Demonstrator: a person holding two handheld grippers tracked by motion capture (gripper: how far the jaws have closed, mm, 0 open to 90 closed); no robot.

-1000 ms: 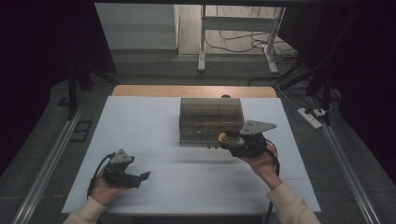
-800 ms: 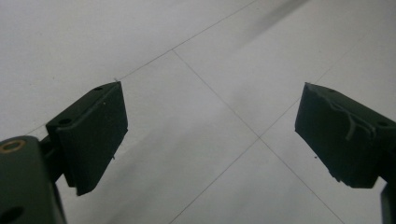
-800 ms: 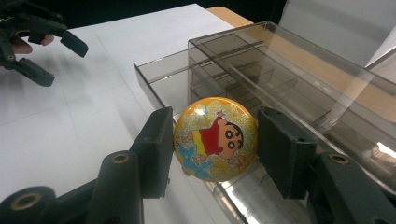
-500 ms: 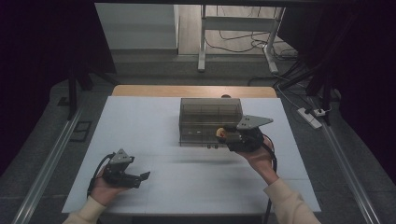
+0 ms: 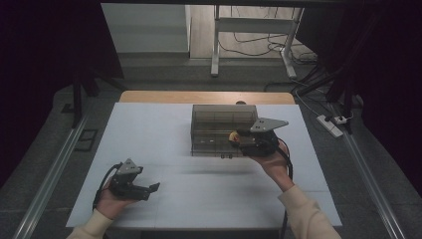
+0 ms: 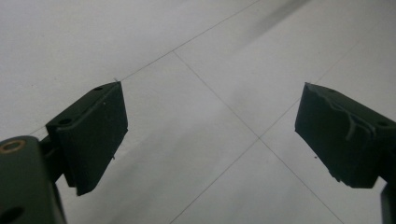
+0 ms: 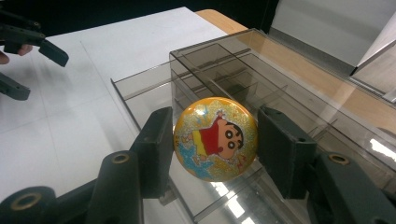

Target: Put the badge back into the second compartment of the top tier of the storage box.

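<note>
Right tool (image 7: 212, 140) is pinching a cartoon ball (image 7: 215, 138) over the clear organizer (image 5: 219, 127); left tool (image 6: 210, 135) is lying spread, low over the worktop (image 5: 164, 129).

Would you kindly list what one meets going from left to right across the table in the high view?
Left gripper → smoky clear organizer box → yellow cartoon ball → right gripper, closed on the ball.

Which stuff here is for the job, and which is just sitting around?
For the job:
- right claw, shut on the yellow cartoon ball
- clear box with compartments, right by the ball

Just sitting around:
- left claw, open over the white table
- power strip on the floor
</note>
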